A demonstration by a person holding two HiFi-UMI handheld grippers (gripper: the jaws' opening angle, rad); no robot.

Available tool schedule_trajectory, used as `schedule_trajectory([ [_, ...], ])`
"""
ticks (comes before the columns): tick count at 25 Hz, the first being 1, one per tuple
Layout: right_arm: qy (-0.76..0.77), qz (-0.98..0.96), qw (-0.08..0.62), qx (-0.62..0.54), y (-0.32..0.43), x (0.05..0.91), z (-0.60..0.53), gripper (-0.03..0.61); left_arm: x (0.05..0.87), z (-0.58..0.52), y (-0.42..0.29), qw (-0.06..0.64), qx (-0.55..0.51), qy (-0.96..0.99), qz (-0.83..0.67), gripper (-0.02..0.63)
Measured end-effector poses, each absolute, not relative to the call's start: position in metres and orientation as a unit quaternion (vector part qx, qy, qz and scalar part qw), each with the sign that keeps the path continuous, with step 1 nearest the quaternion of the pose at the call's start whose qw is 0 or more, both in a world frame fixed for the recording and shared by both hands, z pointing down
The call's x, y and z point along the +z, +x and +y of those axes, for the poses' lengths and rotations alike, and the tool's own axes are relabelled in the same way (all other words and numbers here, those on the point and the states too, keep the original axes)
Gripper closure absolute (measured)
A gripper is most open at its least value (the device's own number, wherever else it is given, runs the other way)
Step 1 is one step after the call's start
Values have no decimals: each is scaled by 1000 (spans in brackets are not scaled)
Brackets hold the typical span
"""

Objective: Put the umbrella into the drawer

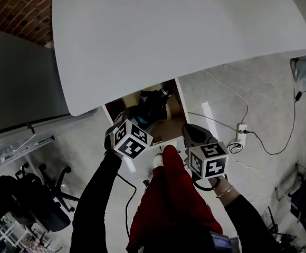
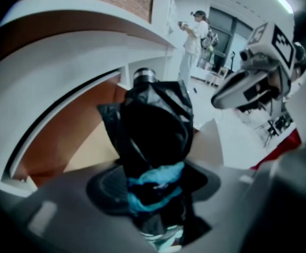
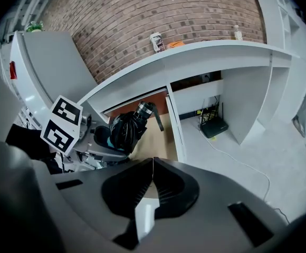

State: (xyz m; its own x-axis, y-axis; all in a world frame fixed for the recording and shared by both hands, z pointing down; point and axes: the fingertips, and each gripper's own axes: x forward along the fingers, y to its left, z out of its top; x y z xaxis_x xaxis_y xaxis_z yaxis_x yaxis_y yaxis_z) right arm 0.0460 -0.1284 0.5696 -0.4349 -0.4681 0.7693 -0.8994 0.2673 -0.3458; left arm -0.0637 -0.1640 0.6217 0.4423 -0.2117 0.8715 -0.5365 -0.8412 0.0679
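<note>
1. Overhead, in the head view, a white desk (image 1: 169, 36) is seen from above. The drawer (image 1: 175, 112) under its front edge is pulled open, so its wooden bottom is exposed. The folded black umbrella (image 1: 152, 107) is held over that drawer by the left gripper (image 1: 127, 121), with its capped end turned toward the desk. The right gripper (image 1: 192, 133) is held near the drawer's front, apart from the umbrella. Red trousers (image 1: 171, 194) are seen below both grippers. A power strip (image 1: 241, 132) lies on the floor to the right.

2. In the left gripper view, the left gripper (image 2: 155, 187) is closed on the umbrella (image 2: 153, 125), with both jaws pressed against the bunched fabric at a blue strap (image 2: 158, 175). A metal cap (image 2: 144, 76) is seen at the umbrella's far end, close under the desk edge. The drawer (image 2: 87, 146) shows behind the umbrella. The right gripper (image 2: 232, 91) appears at the upper right. A person (image 2: 192, 41) stands far off in the background.

3. In the right gripper view, the right gripper (image 3: 152, 178) is closed, jaw against jaw, with nothing held between them. Beyond it, the umbrella (image 3: 124, 130) is seen in the left gripper's grasp above the near left part of the drawer (image 3: 155, 136). Whether the umbrella touches the drawer bottom cannot be told. A brick wall (image 3: 158, 9) rises behind the desk, and a router (image 3: 213, 126) sits on the floor beneath it.
</note>
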Motion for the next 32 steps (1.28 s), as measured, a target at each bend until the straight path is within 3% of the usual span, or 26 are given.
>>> schedule_trajectory([
  [32,434,-733,312,420,45,603,-133,569,707,-156,-58,159,588,784,-121,356],
])
